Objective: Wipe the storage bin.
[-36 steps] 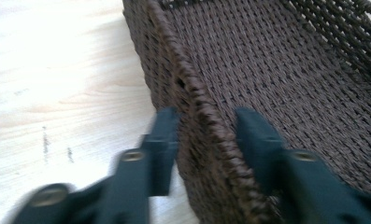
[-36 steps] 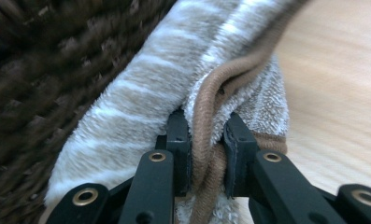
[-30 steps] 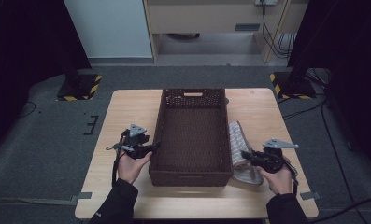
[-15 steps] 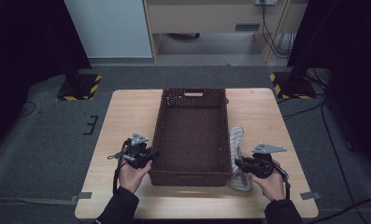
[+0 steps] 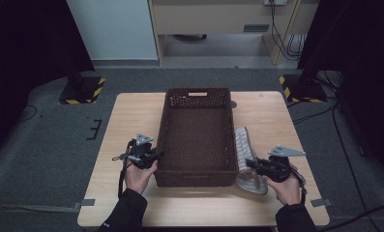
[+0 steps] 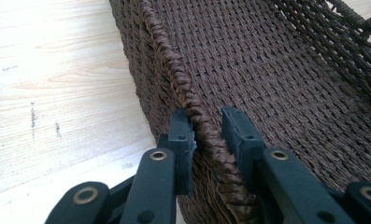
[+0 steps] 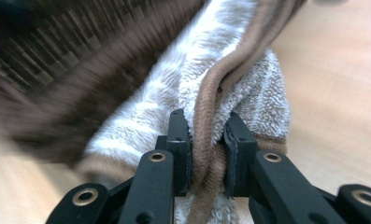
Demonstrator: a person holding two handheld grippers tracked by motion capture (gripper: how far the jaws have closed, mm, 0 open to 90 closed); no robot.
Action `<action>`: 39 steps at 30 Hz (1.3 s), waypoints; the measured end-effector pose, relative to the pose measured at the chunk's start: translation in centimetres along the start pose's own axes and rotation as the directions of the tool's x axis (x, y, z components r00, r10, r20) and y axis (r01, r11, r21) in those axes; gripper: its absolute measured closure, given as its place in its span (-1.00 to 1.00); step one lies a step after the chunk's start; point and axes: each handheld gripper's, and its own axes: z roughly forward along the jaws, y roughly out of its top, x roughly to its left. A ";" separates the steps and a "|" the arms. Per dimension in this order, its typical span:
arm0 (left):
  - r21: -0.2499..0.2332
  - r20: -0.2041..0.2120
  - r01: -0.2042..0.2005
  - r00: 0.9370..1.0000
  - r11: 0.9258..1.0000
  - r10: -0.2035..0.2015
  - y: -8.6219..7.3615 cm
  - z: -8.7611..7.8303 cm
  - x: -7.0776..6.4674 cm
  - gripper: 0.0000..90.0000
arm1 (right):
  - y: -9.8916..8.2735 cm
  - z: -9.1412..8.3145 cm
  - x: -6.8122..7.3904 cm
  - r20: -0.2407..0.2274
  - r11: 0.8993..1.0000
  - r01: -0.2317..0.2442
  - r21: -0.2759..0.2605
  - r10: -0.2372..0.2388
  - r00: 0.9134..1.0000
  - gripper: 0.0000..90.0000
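Observation:
A dark brown woven basket (image 5: 198,91) stands lengthwise in the middle of the wooden table. My left gripper (image 5: 156,155) is at its near left corner. In the left gripper view its jaws (image 6: 206,126) have just been closing and now pinch the braided rim (image 6: 174,65) between them. A fleecy grey-and-white striped cloth with a brown hem (image 5: 243,145) lies along the basket's right side. My right gripper (image 5: 249,164) is shut on the cloth's near end, and the brown hem (image 7: 206,107) is squeezed between its pads (image 7: 206,126). The basket wall (image 7: 57,70) is blurred beside it.
The light wooden table (image 5: 131,116) has bare strips left and right of the basket and along the front edge. On the grey floor beyond stand two dark stands with yellow-black bases (image 5: 81,91) (image 5: 303,87). A cabinet (image 5: 218,19) is at the back.
The left gripper's jaws closed onto the basket's left rim. The right gripper, still clamped on the cloth, shifted slightly and dragged the cloth's near end toward the front edge.

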 end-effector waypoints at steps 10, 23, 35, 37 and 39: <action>0.009 -0.014 -0.016 1.000 1.000 0.017 0.3 0.3 0.0 0.62 | 0.0 -0.1 1.6 -0.067 0.999 0.043 0.030 -0.041 0.997 0.69; -0.029 0.004 -0.021 1.000 0.999 0.021 0.2 -0.3 0.4 0.28 | -2.2 3.6 0.7 0.031 0.981 0.016 0.194 -0.022 0.999 0.69; -0.012 0.054 -0.018 0.998 1.000 0.018 -1.3 -2.8 -0.7 0.42 | 0.4 -3.6 1.9 -0.106 0.998 -0.024 -0.056 0.018 0.994 0.69; -0.005 0.042 -0.019 0.999 1.000 0.020 -1.4 -2.5 -0.8 0.44 | -0.1 -2.8 2.7 -0.117 1.000 -0.007 -0.019 0.005 0.993 0.69; -0.001 0.009 -0.029 1.000 1.000 0.029 -1.4 -2.4 -0.9 0.48 | -0.8 -1.7 3.3 -0.105 0.999 0.016 0.029 -0.013 0.994 0.69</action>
